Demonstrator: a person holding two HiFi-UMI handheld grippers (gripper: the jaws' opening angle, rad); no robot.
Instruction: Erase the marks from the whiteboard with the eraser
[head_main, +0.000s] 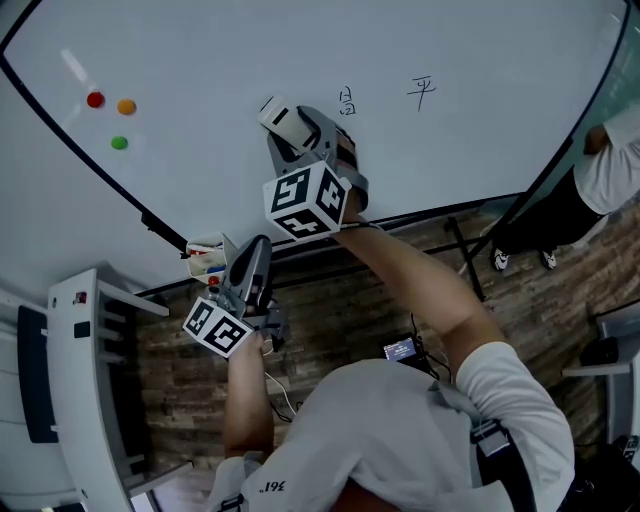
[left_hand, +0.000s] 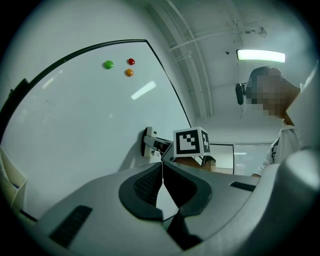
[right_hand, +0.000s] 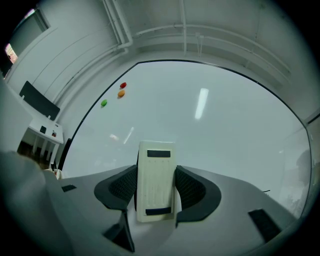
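Head view: the right claw (head_main: 296, 130) holds the eraser (head_main: 277, 114) against the whiteboard (head_main: 230, 60), just left of two written marks (head_main: 347, 100). The left claw (head_main: 254, 248) hangs below the board's bottom edge.

Left gripper view: its jaws meet at the tips, with nothing between them.

Right gripper view: the jaws clamp the eraser's sides. Three coloured magnets (right_hand: 121, 93) sit up left.

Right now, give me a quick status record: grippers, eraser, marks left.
right gripper: shut on eraser
left gripper: shut, empty, held low
eraser: at the whiteboard, left of the marks
marks: two, both unerased
magnets: three, far left of eraser
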